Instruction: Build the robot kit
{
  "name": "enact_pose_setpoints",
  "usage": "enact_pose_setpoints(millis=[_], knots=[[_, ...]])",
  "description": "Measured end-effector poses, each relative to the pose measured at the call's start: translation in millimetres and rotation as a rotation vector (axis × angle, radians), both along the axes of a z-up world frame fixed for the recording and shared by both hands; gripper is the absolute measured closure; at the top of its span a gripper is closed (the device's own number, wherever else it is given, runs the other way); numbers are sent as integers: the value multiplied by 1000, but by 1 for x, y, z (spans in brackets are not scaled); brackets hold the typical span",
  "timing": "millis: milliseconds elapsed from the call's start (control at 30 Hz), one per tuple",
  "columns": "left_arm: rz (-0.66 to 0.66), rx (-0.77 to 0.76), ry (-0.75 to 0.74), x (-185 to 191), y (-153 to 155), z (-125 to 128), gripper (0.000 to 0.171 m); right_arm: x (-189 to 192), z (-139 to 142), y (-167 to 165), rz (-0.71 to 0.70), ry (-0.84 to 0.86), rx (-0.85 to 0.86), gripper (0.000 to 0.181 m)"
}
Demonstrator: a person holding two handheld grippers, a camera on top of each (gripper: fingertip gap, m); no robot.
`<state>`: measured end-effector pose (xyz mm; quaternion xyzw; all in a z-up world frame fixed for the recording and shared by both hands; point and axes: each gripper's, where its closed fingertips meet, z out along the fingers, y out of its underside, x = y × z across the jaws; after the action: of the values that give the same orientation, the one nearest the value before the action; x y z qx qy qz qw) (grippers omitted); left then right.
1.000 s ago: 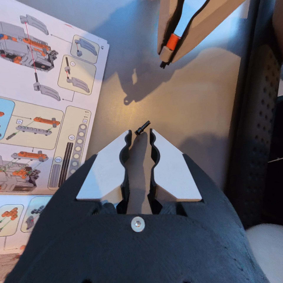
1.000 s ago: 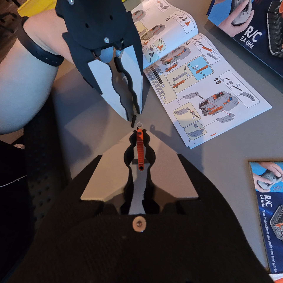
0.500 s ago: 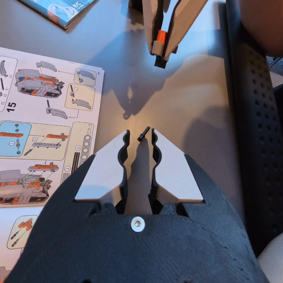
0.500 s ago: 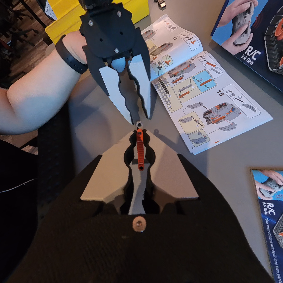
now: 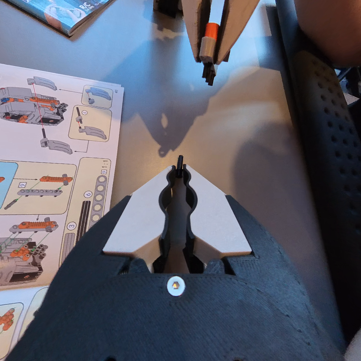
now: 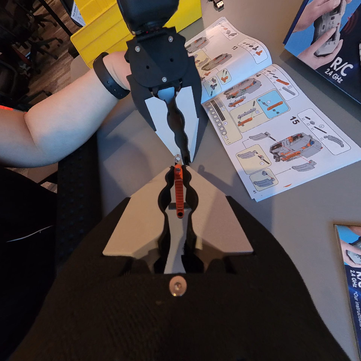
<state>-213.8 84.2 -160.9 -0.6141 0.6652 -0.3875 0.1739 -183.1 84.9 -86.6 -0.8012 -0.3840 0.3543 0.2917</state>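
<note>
The grey counter [image 5: 224,121] carries an open instruction booklet [image 5: 58,156] to the left tool's left. The right tool [image 6: 178,168] is clenched on an orange toothed beam [image 6: 178,191]; facing it, the left tool [image 5: 179,168] pinches a small black pin [image 5: 179,166] at its tips.

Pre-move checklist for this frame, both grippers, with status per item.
1. Left gripper shut on the small black plastic pin: ok, held at the very tips.
2. Pin seated straight: cannot tell; it sticks forward past the fingertips.
3. Right gripper shut on the orange ribbed plastic beam: ok, beam runs along the jaw gap.
4. Grey connector on the beam's front end exposed: ok.
5. Pin lined up with the connector: cannot tell; the tips are close, contact unclear.
6. Open white instruction booklet clear of both grippers: ok, off to the side on the grey table.
</note>
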Motion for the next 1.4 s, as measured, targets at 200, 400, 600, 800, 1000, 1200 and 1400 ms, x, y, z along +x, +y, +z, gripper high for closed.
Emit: enact_pose_setpoints(millis=[200, 400, 600, 800, 1000, 1200, 1400], knots=[[0, -14, 8, 0, 0, 0, 168, 0, 0, -1, 6, 5, -2, 176], [34, 66, -5, 0, -2, 0, 165, 0, 1, -1, 8, 14, -1, 176], [70, 310, -65, -2, -4, -2, 162, 2, 8, -1, 3, 26, 19, 176], [104, 257, -52, -1, 1, -2, 168, -1, 9, -3, 13, 15, 31, 176], [229, 62, 119, -12, 7, -1, 168, 4, 9, 1, -7, 15, 37, 176], [148, 77, 677, -64, 3, 8, 168, 5, 17, -3, -5, 8, 68, 176], [51, 186, 1081, -104, 13, 30, 168, 0, 13, -7, 22, -4, 62, 176]])
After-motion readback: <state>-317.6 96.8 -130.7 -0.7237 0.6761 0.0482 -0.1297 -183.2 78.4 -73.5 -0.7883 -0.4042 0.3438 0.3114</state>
